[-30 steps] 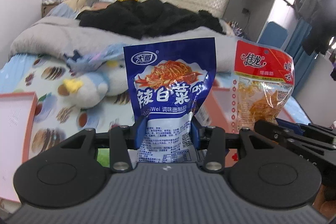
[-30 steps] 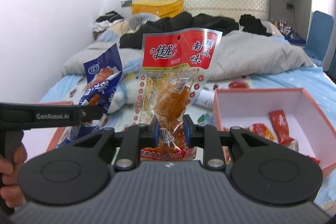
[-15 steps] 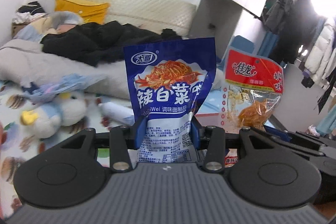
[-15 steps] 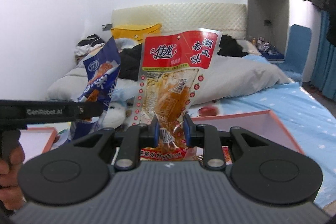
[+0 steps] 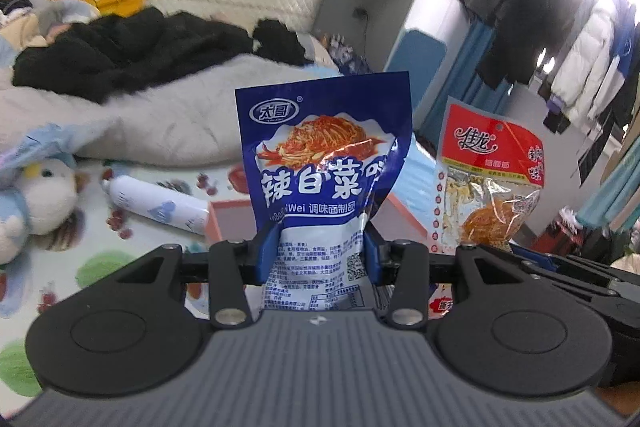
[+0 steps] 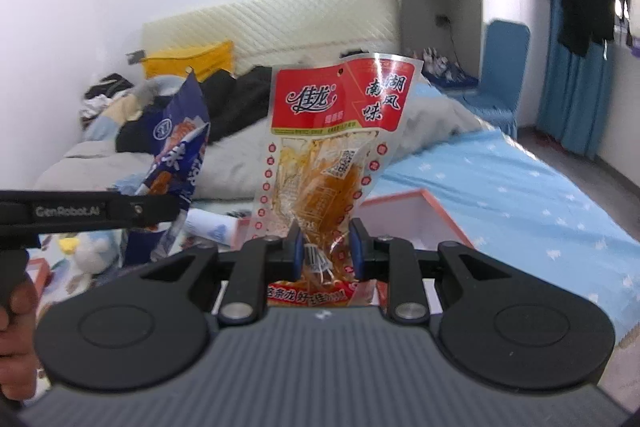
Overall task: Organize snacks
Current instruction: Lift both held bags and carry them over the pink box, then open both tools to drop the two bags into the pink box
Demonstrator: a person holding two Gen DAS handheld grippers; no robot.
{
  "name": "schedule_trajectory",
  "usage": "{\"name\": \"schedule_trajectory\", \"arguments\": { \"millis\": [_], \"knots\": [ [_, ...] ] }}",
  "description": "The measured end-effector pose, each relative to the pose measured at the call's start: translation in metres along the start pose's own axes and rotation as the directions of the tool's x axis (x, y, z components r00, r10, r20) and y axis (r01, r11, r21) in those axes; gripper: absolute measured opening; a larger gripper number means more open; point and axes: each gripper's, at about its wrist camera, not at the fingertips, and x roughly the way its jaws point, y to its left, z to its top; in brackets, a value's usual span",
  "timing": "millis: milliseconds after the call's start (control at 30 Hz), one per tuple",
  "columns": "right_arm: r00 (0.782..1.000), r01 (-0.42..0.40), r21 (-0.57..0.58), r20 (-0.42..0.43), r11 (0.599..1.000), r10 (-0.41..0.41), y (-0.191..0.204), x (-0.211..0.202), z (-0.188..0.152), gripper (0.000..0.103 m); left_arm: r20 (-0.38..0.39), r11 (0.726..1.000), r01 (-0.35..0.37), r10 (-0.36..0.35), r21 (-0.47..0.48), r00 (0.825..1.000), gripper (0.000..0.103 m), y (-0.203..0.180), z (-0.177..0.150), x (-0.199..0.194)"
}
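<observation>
My left gripper [image 5: 320, 255] is shut on a blue snack bag [image 5: 326, 163] that stands upright between its blue pads. To its right hangs a red-topped clear snack packet [image 5: 486, 183], held by the other gripper. In the right wrist view my right gripper [image 6: 325, 249] is shut on that same red-topped packet [image 6: 334, 151], also upright. The blue bag [image 6: 180, 151] shows at the left there, in the left gripper's black arm [image 6: 80, 213]. A pink open box [image 6: 416, 217] lies on the bed just behind the packet; its inside is mostly hidden.
The bed carries a grey duvet [image 5: 132, 123], black clothes [image 5: 132, 47], a plush toy [image 5: 36, 203] and a white spray can [image 5: 156, 207]. A blue chair [image 6: 502, 67] and hanging coats [image 5: 560, 27] stand right of the bed. A person's hand [image 6: 16, 331] grips the left handle.
Both grippers have swung to the right with their packets still held. The bed's left side and the pink lid have left view; the chair, cabinet and hanging coats have come in.
</observation>
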Motion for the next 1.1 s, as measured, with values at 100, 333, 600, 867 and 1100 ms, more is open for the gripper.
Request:
{"name": "schedule_trajectory", "arguments": {
  "millis": [100,333,600,867,1100],
  "knots": [
    [0.999,0.012,0.021,-0.042,1.0,-0.011,-0.014,0.022,-0.005,0.026,-0.058,1.0,0.023,-0.023,0.007,0.998,0.049,-0.002,0.0,0.038],
    [0.985,0.007,0.063,-0.174,0.998,0.004,-0.035,0.089,-0.024,0.026,-0.19,1.0,0.009,-0.004,0.027,0.982,0.049,0.009,-0.008,0.125],
    [0.955,-0.001,0.095,-0.297,0.995,0.029,-0.047,0.158,-0.049,0.027,-0.321,0.998,-0.033,0.047,0.049,0.946,0.049,0.035,-0.021,0.203],
    [0.938,0.002,0.105,-0.346,0.995,0.034,-0.048,0.184,-0.058,0.029,-0.358,0.999,-0.037,0.048,0.038,0.933,0.05,0.042,-0.026,0.218],
    [0.931,0.017,0.079,-0.365,0.997,0.013,-0.048,0.183,-0.059,0.043,-0.38,0.998,-0.05,0.061,0.039,0.923,0.068,0.042,-0.027,0.213]
  ]
}}
